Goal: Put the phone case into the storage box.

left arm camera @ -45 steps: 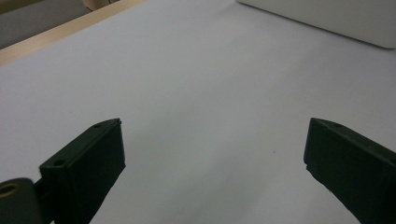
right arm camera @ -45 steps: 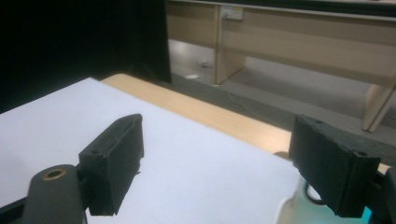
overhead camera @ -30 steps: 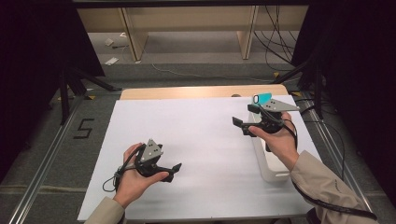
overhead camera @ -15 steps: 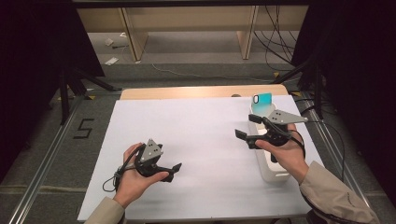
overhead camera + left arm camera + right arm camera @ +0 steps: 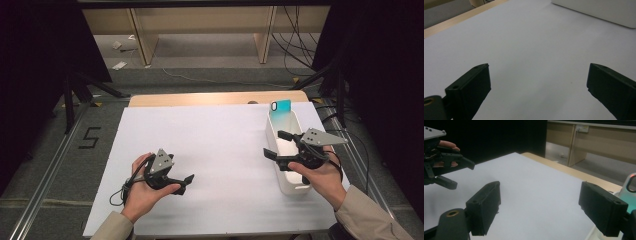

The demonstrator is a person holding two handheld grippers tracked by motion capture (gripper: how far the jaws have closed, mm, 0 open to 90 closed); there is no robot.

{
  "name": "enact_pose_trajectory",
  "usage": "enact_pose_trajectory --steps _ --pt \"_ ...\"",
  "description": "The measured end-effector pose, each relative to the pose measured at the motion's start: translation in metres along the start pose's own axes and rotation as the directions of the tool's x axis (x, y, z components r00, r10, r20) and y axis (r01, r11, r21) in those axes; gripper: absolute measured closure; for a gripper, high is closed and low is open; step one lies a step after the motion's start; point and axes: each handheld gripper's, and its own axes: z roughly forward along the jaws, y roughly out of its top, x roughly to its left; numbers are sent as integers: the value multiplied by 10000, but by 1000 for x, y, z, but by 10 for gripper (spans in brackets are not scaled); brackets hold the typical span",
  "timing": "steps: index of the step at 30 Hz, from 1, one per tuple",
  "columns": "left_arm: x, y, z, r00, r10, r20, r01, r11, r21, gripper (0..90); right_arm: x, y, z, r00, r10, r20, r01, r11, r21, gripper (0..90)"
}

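**Grippers open above the tabletop, phone standing in the white bin**

Right gripper (image 5: 276, 143) is held over the white bin (image 5: 294, 186) at about four o'clock on the tabletop (image 5: 220, 135), its jaws spread wide with nothing between them. It is carried by the right hand (image 5: 320, 176), whose beige sleeve (image 5: 367, 217) enters from the bottom corner. Seen in the right gripper view (image 5: 539, 208), the two black jaws stand well apart over bare white surface.

A teal phone (image 5: 281, 109) is propped upright in the far end of the bin, at about two o'clock on the tabletop, leaning against the bin's end wall. It is apart from the right gripper, which is placed nearer the person along the same bin. In the right gripper view, an edge of the phone (image 5: 631, 185) is caught just beyond the right jaw.

Left gripper (image 5: 185, 182) is held low over the white sheet at about seven o'clock, gripped by the left hand (image 5: 142, 187), with its cable (image 5: 119, 192) trailing on the sheet. Its jaws are likewise parted and empty, as is shown in the left gripper view (image 5: 537, 86). The bin's side (image 5: 599, 11) is seen far off at the top of that view.
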Motion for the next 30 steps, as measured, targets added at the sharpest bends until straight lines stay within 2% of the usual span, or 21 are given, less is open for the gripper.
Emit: enact_pose_trajectory --steps 14,30 --pt "0 0 0 10000 -21 -4 21 10000 1 43 0 -12 -21 9998 -15 214 19 9998 -209 186" --pt "0 0 1 10000 -9 20 9 10000 -22 44 0 -16 -27 9995 85 288 -74 9992 -383 186"
